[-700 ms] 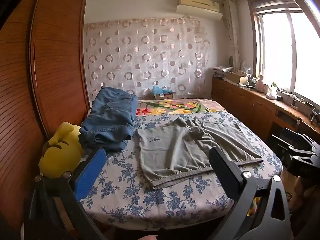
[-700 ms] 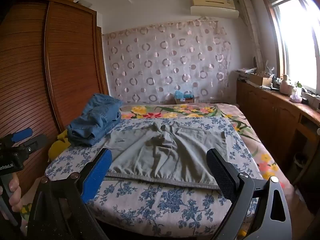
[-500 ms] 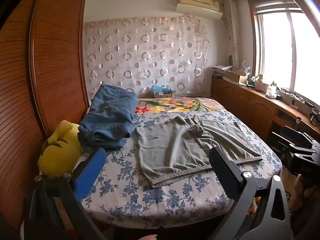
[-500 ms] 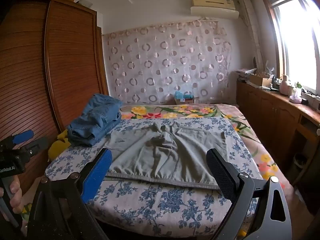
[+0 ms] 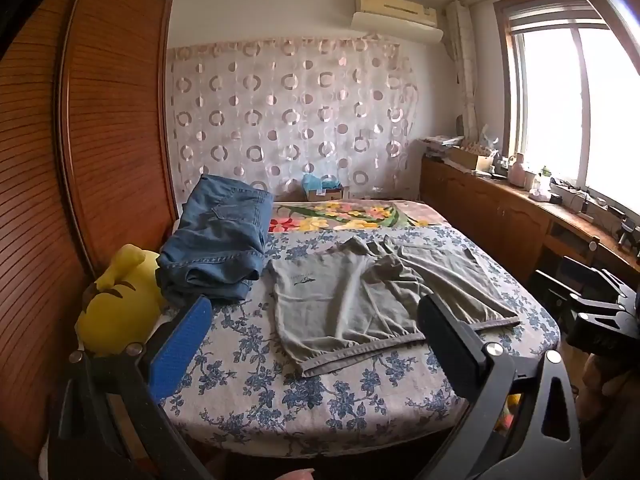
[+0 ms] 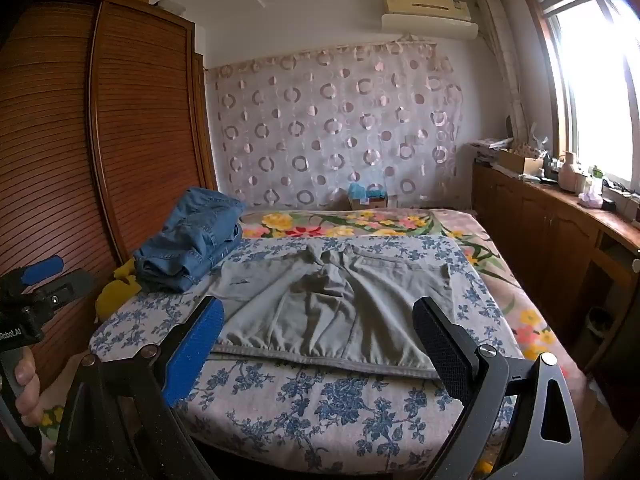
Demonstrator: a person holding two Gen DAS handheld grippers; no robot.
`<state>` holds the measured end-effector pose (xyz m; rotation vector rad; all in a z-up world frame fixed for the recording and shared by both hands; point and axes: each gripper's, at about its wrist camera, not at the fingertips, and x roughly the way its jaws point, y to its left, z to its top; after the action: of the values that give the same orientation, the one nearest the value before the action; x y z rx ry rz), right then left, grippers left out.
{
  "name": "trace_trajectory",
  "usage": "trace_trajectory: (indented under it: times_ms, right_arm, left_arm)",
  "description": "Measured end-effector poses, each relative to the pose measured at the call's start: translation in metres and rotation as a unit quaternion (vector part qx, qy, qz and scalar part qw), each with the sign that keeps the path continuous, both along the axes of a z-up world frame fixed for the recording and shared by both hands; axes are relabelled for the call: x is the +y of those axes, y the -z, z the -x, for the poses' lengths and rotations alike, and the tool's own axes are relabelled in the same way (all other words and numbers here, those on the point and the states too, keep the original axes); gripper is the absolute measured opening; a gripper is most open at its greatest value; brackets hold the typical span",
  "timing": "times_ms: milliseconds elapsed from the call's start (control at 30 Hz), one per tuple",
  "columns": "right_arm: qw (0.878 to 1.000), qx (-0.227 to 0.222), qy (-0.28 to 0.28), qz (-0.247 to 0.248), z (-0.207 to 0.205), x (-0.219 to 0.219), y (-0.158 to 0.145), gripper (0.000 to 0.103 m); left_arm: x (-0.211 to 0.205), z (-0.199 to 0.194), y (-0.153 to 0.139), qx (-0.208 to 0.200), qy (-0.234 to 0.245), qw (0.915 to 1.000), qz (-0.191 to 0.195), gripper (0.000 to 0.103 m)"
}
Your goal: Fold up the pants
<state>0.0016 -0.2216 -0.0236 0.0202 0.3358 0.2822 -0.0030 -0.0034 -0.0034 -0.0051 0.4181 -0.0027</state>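
Note:
Grey-green pants lie spread flat on the bed, waistband toward the near edge; they also show in the right wrist view. My left gripper is open and empty, held back from the bed's near edge. My right gripper is open and empty, also short of the bed, facing the waistband. The left gripper shows at the far left of the right wrist view, in a hand.
Folded blue jeans are piled at the bed's left side beside a yellow plush toy. A wooden wardrobe stands left, a wooden counter under the window right. The bed has a blue floral sheet.
The left gripper has drawn back and up a little, so the bed looks slightly lower and farther. The right gripper has barely moved. The pants lie as before.

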Motion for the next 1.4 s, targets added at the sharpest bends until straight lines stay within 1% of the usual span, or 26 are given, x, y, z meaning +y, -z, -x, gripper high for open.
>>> trace_trajectory:
  times_ms: [1400]
  right_arm:
    - [1.0,-0.007,-0.001,0.004,0.0023,0.0014,-0.0011,0.096]
  left_arm:
    - [-0.0036,0.0045,-0.0072,-0.004,0.0,1.0,0.002,0.103]
